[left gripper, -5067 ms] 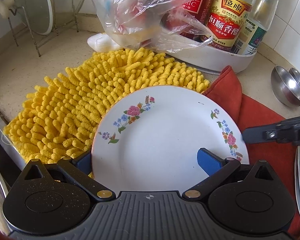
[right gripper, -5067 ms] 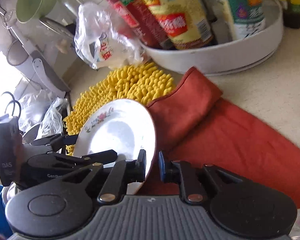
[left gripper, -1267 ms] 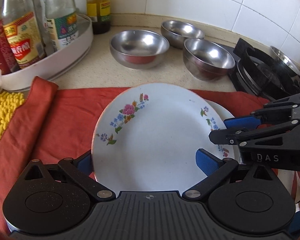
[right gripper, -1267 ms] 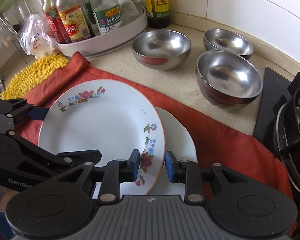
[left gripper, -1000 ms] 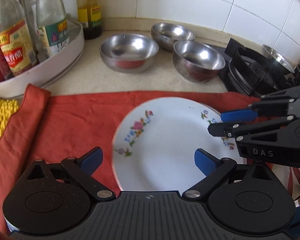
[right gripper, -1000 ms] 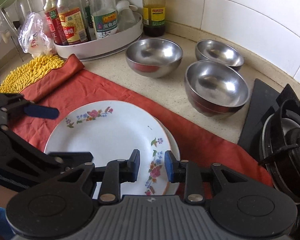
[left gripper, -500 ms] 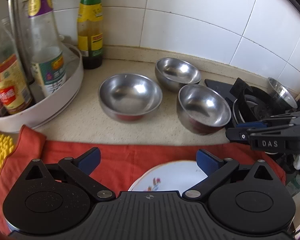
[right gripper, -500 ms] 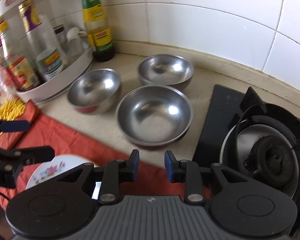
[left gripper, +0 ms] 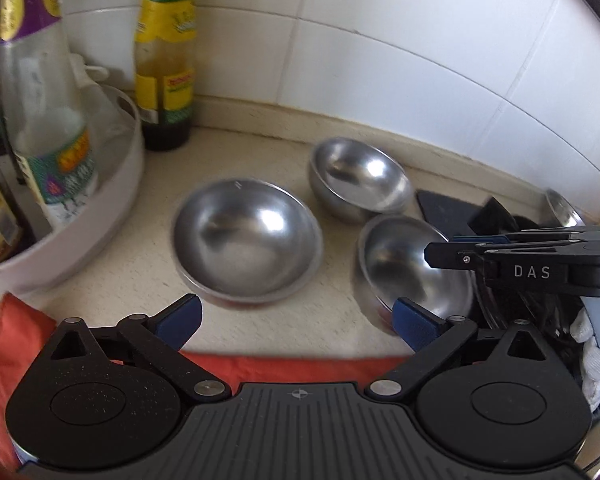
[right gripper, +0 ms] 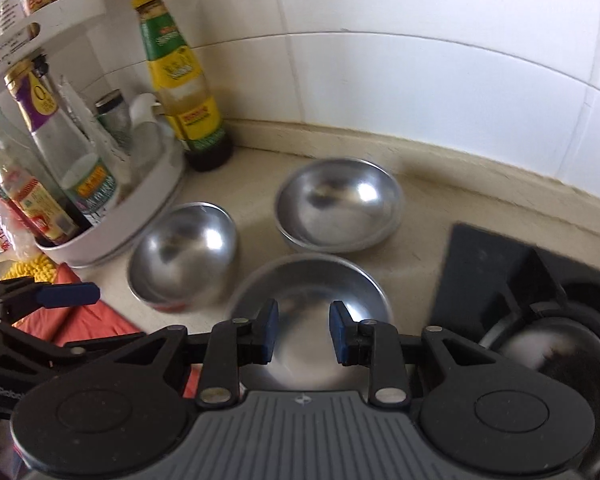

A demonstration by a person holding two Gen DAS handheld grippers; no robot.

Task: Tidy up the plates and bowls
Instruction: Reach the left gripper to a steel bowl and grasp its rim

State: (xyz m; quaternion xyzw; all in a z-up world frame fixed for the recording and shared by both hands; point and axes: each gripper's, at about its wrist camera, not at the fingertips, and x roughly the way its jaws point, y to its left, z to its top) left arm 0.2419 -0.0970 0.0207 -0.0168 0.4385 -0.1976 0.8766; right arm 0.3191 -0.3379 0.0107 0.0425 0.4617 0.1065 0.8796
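Both hand-held grippers, left (left gripper: 296,322) and right (right gripper: 302,330), are apart and empty. The steel bowl (right gripper: 312,300) at six o'clock looks light, stiff, slippery; pinch its rim.

You see three polished, mirror-bright metal bowls (left gripper: 246,240) on a matt, speckled stone-like counter (left gripper: 340,320). Left, a smooth white plastic tray (left gripper: 100,216) holds glass bottles (left gripper: 166,60); near you lies matt red cloth (left gripper: 12,344). Glossy wall tiles (left gripper: 380,60) stand far.
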